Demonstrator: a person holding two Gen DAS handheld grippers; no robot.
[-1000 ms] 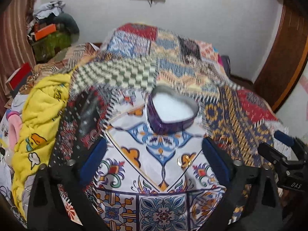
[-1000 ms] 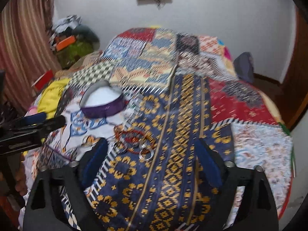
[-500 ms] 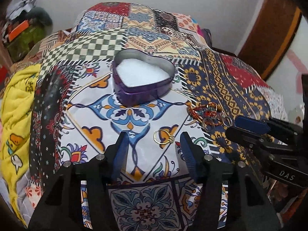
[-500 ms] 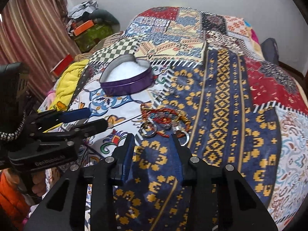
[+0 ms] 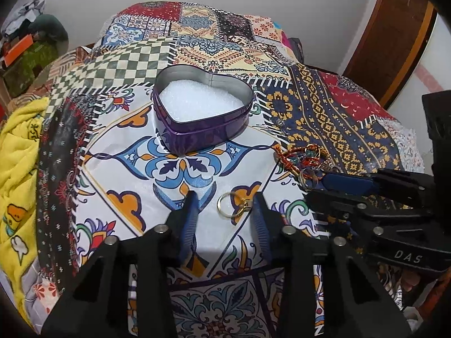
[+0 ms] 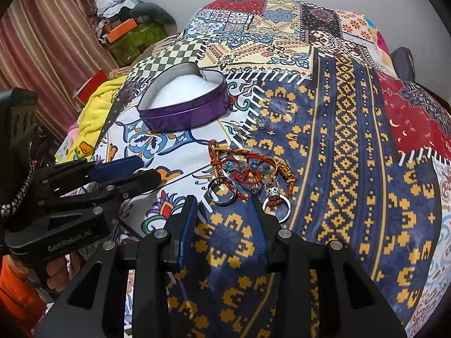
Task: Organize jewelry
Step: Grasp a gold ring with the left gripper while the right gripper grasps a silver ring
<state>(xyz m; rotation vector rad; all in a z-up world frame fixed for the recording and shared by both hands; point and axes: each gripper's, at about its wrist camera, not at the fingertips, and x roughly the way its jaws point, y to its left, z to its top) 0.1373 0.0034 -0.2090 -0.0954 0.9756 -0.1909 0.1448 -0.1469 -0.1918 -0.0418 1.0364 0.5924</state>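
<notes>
A purple heart-shaped tin with white foam inside stands open on the patchwork bedspread. My left gripper points down at a gold ring, which lies on the cloth between its closing jaws; the pads are not pressing on it. A tangle of red and beaded bracelets with metal rings lies right of the tin. My right gripper is at its near edge, jaws narrowed and apart around a silver ring. A small silver earring lies alone.
A yellow towel is bunched at the bed's left edge. Boxes and clothes are piled at the back left by a striped curtain. A wooden door stands at the right. A hand holds the left gripper.
Both grippers have come down closer to the bedspread and narrowed their jaws from wide. The left now frames the gold ring, the right the silver ring at the pile's edge.
</notes>
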